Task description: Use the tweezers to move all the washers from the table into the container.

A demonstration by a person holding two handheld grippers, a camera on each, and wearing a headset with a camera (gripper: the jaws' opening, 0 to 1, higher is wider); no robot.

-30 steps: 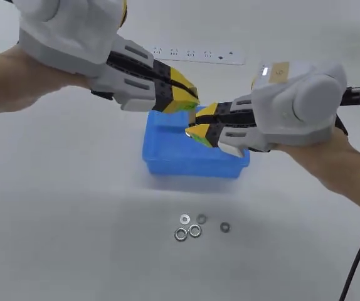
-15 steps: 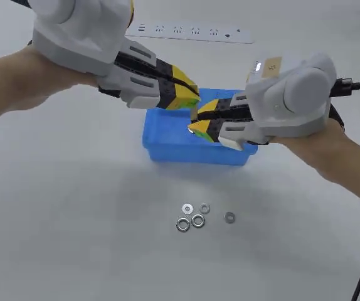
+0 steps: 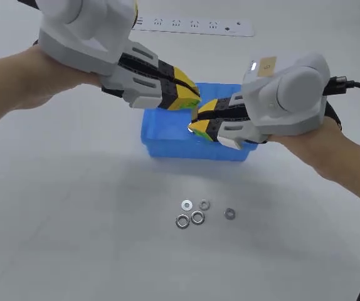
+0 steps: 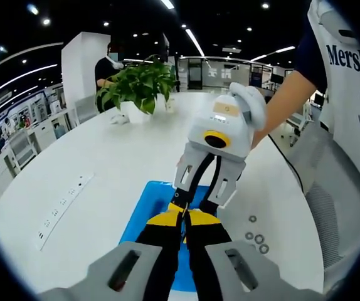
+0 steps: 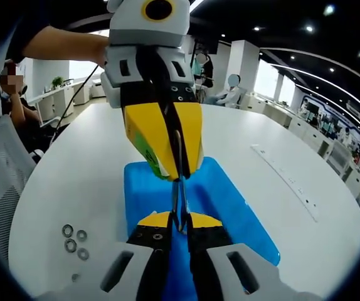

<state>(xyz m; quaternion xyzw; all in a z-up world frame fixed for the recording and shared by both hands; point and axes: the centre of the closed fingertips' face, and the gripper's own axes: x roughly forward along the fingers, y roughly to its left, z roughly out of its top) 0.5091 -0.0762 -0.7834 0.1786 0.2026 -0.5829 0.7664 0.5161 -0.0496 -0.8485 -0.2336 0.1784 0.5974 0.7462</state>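
Jaws pressed shut on both left gripper (image 3: 195, 100) and right gripper (image 3: 192, 126), tip to tip over the container (image 3: 167, 143) much as a second ago, thin tweezers (image 5: 180, 197) pinched between them, five washers (image 3: 197, 217) still loose on the bench (image 3: 73, 219), so most of the moving probably still to do.

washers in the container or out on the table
Out: five washers lie on the table, in front of the blue container.
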